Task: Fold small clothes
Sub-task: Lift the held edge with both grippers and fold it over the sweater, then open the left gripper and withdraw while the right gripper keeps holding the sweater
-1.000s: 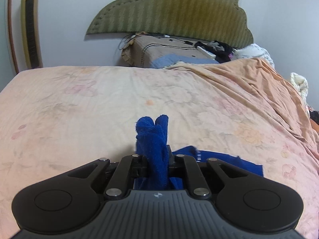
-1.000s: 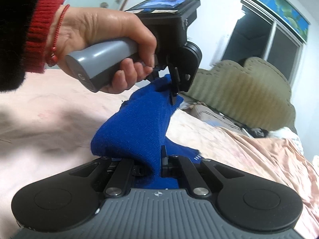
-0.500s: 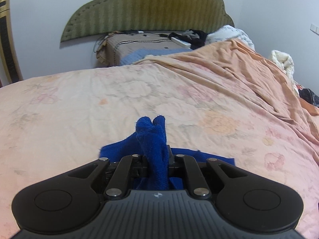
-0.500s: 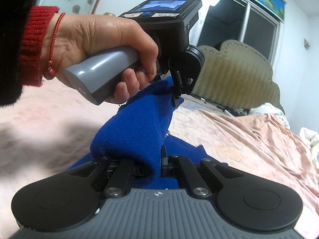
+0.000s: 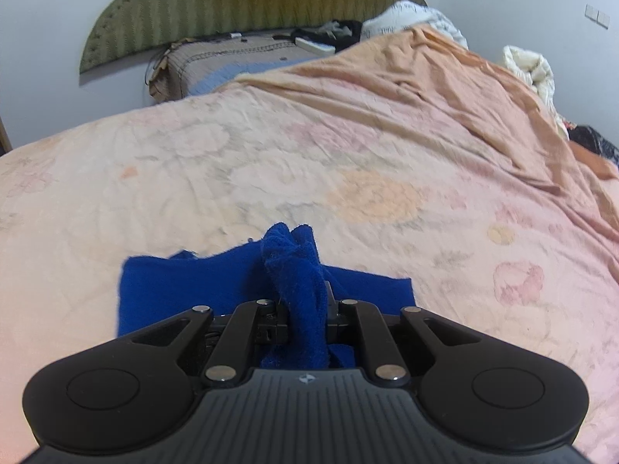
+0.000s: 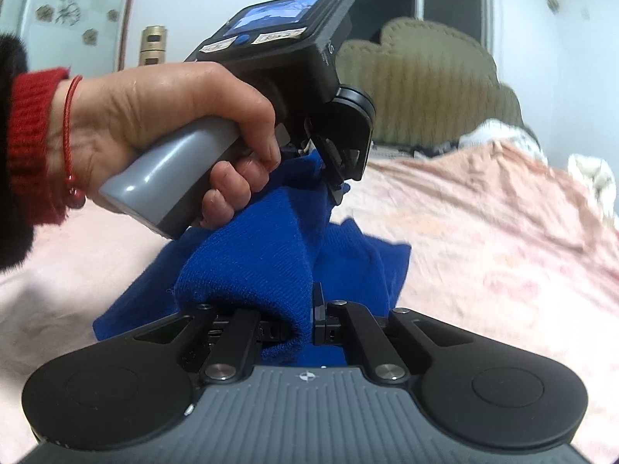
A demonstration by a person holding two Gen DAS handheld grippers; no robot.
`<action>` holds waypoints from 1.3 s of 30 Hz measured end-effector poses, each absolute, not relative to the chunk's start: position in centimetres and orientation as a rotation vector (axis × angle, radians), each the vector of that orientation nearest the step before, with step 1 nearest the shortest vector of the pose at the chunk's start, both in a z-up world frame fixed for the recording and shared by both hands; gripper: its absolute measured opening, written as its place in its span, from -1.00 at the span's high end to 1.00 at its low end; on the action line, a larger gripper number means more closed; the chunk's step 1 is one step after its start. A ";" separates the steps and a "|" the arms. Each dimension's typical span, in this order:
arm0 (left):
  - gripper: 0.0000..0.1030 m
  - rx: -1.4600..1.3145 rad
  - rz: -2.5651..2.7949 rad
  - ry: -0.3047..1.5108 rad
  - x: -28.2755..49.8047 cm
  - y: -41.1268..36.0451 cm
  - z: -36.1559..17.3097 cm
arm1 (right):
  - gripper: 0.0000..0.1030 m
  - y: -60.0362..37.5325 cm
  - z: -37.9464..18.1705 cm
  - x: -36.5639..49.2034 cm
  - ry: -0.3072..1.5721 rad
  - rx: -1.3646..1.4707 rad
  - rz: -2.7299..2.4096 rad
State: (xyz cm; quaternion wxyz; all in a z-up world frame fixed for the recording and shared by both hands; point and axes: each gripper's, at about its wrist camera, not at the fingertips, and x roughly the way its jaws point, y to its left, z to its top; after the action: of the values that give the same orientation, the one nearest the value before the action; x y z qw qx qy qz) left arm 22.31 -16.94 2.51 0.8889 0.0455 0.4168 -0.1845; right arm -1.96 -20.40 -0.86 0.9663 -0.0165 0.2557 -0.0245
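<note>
A small blue knit garment [image 5: 185, 290] lies partly on the flowered bedsheet [image 5: 271, 178]. My left gripper [image 5: 305, 309] is shut on a bunched edge of it, and the cloth pokes up between the jaws. In the right wrist view my right gripper [image 6: 305, 321] is shut on another edge of the blue garment [image 6: 255, 266], which hangs in a fold between the two grippers. The left gripper [image 6: 336, 189], held by a hand [image 6: 162, 116] in a red cuff, pinches the cloth just ahead and above. The lower layer of the garment rests on the sheet.
A green padded headboard [image 5: 247, 4] stands against the far wall. A brown pillow [image 5: 232, 65] with clutter on it lies below it. An orange blanket [image 5: 445, 85] rises in a ridge on the right, with white bedding [image 5: 530, 65] behind it.
Both grippers carried the held edge across the bed and a little down. More of the flat blue layer now shows under the left gripper. The right gripper rolled.
</note>
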 end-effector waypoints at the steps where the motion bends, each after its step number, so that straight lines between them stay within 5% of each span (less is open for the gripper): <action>1: 0.78 0.097 -0.386 0.876 22.4 -17.3 2.2 | 0.89 -20.9 -1.1 -1.9 0.530 -0.005 -0.044; 8: 0.63 0.038 -0.396 0.921 23.5 -18.0 1.0 | 0.88 -22.9 -2.2 -1.9 0.588 0.163 -0.014; 11: 0.10 0.017 -0.438 0.911 23.4 -18.3 1.3 | 0.84 -23.8 -2.9 -1.8 0.620 0.244 0.008; 12: -0.23 0.011 -0.444 0.899 23.3 -18.4 1.5 | 0.81 -24.1 -3.1 -1.7 0.628 0.267 0.012; 13: -0.40 0.009 -0.443 0.875 23.1 -18.4 1.8 | 0.64 -24.4 -3.3 -1.6 0.637 0.293 0.016; 21: -0.45 0.067 -0.372 0.772 21.8 -16.6 4.5 | 0.55 -26.9 -4.4 -1.5 0.659 0.476 0.049; 26: -0.62 0.128 -0.313 0.712 20.0 -14.2 5.2 | 0.20 -29.3 -5.2 -1.8 0.645 0.680 0.130; 36: -0.68 0.181 -0.245 0.696 13.9 -8.8 3.0 | 0.17 -32.7 -6.3 -3.1 0.617 0.884 0.149; 39: -0.68 0.150 -0.203 0.742 12.2 -7.1 0.9 | 0.44 -33.7 -6.7 -3.2 0.620 0.914 0.138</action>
State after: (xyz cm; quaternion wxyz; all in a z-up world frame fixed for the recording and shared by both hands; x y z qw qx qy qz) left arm 12.15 -7.14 0.93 0.9243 0.0731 0.3614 -0.0988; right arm -3.24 -33.69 -6.70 0.8491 0.4337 0.2942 0.0656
